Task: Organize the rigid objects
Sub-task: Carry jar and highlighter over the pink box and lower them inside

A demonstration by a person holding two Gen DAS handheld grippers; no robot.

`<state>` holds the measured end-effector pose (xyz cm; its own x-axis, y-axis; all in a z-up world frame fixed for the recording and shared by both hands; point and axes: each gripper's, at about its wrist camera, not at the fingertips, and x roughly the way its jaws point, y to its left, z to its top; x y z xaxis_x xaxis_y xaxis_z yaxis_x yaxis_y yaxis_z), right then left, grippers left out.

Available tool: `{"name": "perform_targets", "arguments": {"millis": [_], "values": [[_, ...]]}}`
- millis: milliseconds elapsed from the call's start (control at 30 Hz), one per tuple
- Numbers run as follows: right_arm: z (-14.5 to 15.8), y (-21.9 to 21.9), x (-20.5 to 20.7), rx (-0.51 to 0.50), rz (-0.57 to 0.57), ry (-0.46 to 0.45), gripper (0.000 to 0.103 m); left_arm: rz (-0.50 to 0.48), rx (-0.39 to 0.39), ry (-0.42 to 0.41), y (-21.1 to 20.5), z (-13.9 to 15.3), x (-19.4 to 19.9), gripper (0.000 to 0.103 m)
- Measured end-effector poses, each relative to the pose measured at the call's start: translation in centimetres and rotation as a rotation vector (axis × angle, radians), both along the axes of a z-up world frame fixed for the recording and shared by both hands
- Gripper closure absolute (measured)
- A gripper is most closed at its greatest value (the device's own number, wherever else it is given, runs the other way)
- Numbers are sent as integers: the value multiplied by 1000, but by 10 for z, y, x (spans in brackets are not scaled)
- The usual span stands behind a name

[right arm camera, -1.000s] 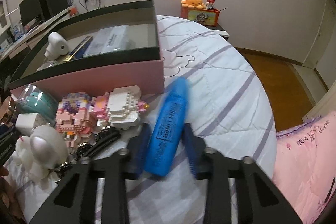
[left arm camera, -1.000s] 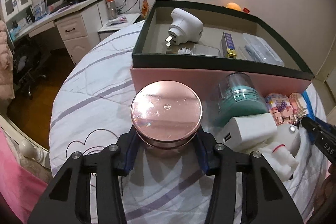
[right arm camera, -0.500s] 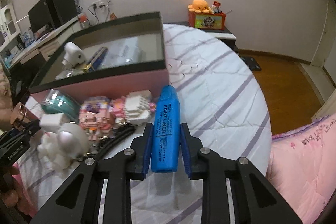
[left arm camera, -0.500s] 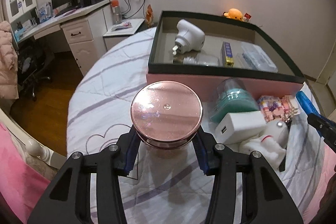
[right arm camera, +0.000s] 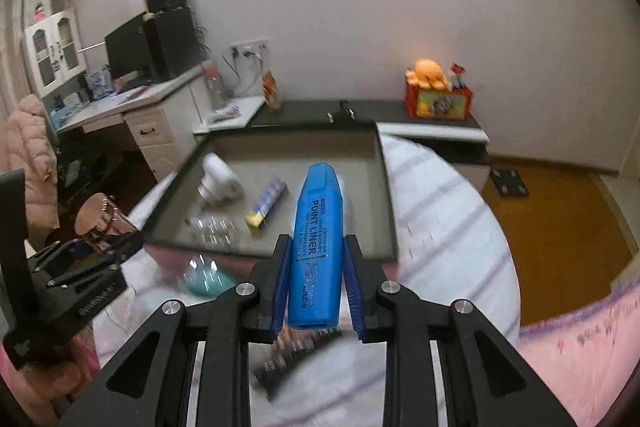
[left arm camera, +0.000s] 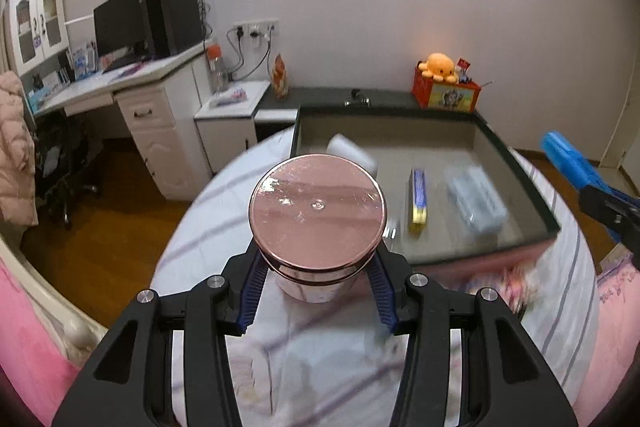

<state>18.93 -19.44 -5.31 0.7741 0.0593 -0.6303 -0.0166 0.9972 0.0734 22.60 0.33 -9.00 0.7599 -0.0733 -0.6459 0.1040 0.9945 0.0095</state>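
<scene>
My left gripper (left arm camera: 318,291) is shut on a round jar with a rose-gold lid (left arm camera: 318,209) and holds it raised in front of the open box (left arm camera: 516,163). My right gripper (right arm camera: 316,291) is shut on a blue highlighter (right arm camera: 316,247), held in the air at the box's (right arm camera: 386,187) near edge. The box holds a white plug adapter (right arm camera: 218,179), a blue and gold stick (right arm camera: 266,205) and a clear case (left arm camera: 474,201). The jar also shows in the right wrist view (right arm camera: 98,223), and the highlighter in the left wrist view (left arm camera: 568,159).
The box stands on a bed with a white striped cover (right arm camera: 448,227). A teal capped bottle (right arm camera: 204,277) and black clips (right arm camera: 288,355) lie in front of the box. A desk (left arm camera: 132,87) and nightstands stand behind. A pink pillow (right arm camera: 580,347) lies at the right.
Both grippers have risen from the bed with the jar and the highlighter held in them. Both now look down into the box from higher up.
</scene>
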Motion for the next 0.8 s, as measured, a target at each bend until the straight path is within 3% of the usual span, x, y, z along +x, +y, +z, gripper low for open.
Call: {"name": "perform_targets", "arguments": {"millis": [167,300,567,800], "values": [[7,6,50,-2,30,4,78,-32,-2,-29,-19,20,38,55],[-1,7,90,-1,37,35,78,-49,17,-23,-37,21,74,55],[-40,1,147,0,36,134,77,-71,24,71,-61,-10,133,55],[-63,-1,166,-12,49,194,77,-76,48,130,-73,-32,148,54]]}}
